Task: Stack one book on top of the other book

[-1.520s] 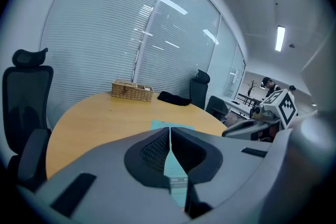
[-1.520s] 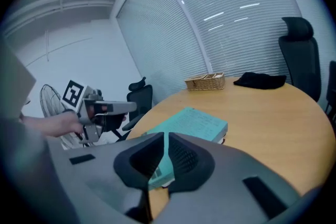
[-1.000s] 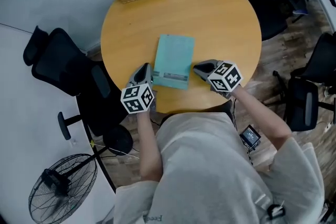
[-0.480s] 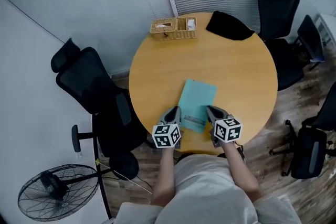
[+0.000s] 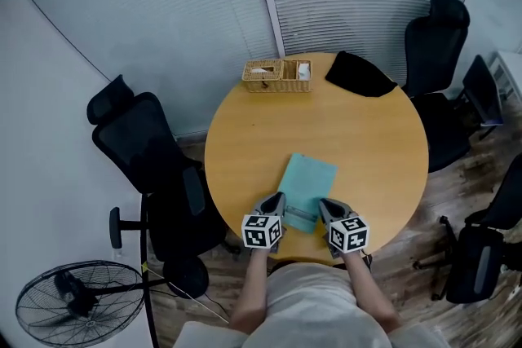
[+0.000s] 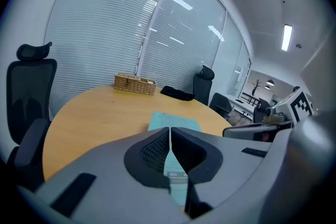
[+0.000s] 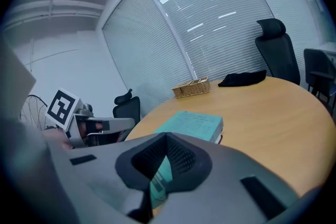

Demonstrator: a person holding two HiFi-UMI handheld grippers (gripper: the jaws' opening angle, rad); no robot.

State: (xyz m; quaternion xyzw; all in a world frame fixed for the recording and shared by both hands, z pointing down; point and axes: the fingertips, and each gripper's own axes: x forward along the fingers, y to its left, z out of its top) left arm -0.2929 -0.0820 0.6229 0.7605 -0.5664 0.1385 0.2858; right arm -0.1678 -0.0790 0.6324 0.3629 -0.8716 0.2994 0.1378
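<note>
The teal rectangular book (image 5: pixel 310 179) lies by the near edge of the round wooden table (image 5: pixel 375 126), long axis running near-left to far-right, just beyond and between the left gripper (image 5: pixel 277 200) and right gripper (image 5: pixel 324 206), both pressed together, empty, about equally near.
</note>
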